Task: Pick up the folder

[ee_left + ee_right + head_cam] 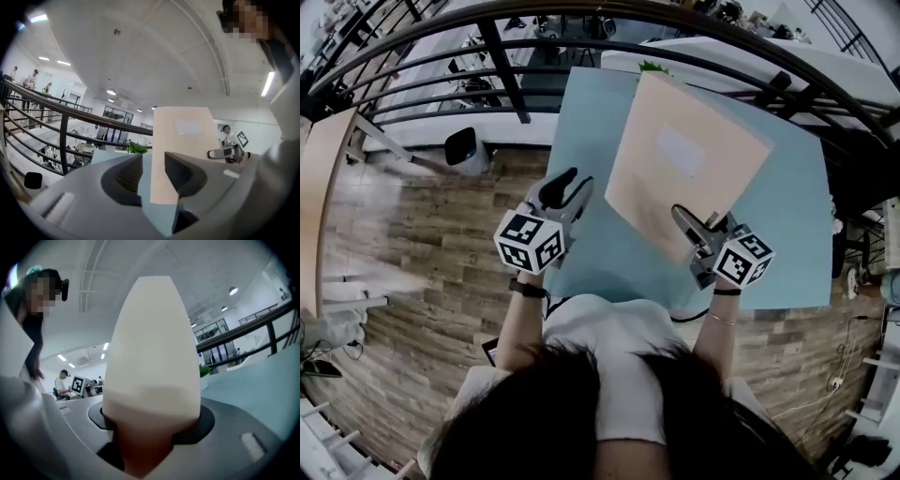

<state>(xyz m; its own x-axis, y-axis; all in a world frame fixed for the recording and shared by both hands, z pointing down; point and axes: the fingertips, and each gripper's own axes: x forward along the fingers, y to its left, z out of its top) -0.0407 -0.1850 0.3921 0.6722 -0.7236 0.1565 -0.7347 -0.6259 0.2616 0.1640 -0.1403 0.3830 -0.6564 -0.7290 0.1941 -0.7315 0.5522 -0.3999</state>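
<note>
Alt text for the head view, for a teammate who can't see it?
The right gripper clamps the near corner of a beige folder tilted up over a light-blue table. The left gripper hangs open beside it, holding nothing.

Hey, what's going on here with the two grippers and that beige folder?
A person with a handheld gripper in each hand is picking up a beige folder. The right gripper is shut on the folder's end nearest the person and holds it tilted above the light blue table. The left gripper is open and empty at the table's left edge, apart from the folder.
</note>
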